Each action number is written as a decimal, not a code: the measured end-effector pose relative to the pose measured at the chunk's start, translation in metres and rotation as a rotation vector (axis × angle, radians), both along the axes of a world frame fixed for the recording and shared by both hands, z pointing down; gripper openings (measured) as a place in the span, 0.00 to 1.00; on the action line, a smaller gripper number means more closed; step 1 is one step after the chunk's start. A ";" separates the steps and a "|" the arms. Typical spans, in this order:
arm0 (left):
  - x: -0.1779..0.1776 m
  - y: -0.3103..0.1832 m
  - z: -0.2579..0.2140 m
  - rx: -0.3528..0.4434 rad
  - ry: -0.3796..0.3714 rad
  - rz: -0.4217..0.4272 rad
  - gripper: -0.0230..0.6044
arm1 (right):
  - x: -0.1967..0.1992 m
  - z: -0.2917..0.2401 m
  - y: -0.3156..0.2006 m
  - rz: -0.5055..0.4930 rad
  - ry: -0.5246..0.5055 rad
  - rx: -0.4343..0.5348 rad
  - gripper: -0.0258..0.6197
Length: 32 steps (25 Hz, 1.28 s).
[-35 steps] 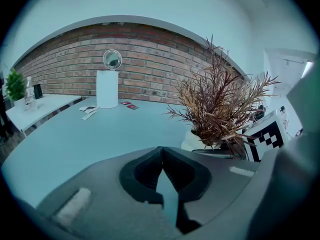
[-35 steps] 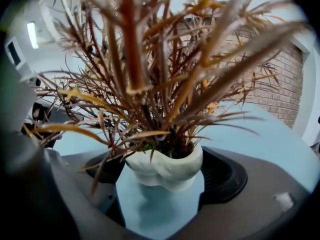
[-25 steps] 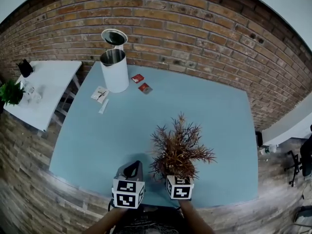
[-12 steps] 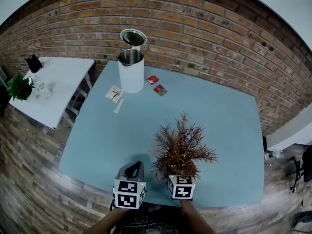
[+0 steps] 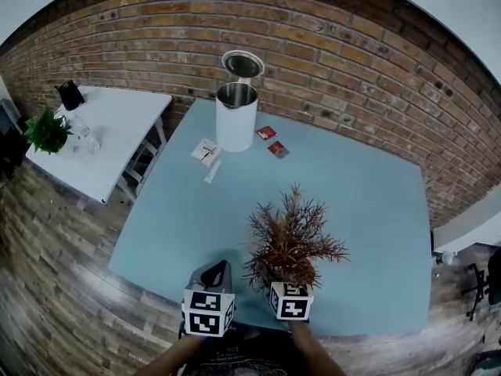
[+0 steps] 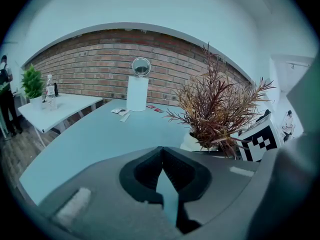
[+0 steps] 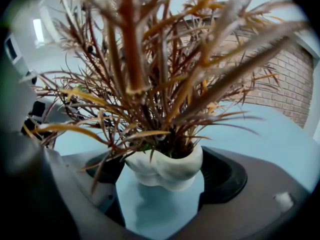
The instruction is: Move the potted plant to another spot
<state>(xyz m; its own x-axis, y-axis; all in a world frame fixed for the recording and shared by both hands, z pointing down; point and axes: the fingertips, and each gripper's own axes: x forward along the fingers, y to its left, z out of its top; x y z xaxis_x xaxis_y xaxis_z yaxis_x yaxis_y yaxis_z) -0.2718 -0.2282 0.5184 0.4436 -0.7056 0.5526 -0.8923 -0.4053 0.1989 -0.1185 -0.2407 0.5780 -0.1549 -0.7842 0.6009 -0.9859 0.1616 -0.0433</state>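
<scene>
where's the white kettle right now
In the head view the kettle stands at the table's far left corner by the brick wall, red packets just right of it.

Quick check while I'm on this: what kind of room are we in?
Probably an office break area or studio: a brick wall, an electric kettle with sachets on the blue table, and a white side table with a green plant.

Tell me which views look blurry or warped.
Head view: sharp, but fisheye bows the red brick wall. Right gripper view: the rust-brown potted plant has blurred nearest leaves. Left gripper view: dark vignette at the corners.
</scene>
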 end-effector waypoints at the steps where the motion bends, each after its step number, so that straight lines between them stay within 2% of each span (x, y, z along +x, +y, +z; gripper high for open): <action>1: -0.004 0.001 0.000 0.000 0.001 -0.005 0.04 | -0.004 0.000 -0.001 -0.004 0.000 0.001 0.76; 18: -0.062 0.027 0.010 -0.029 0.018 -0.123 0.04 | -0.070 0.001 -0.006 -0.102 -0.002 -0.006 0.76; 32: -0.047 0.053 0.023 -0.060 0.014 -0.129 0.04 | -0.071 -0.001 0.001 -0.146 -0.031 -0.013 0.74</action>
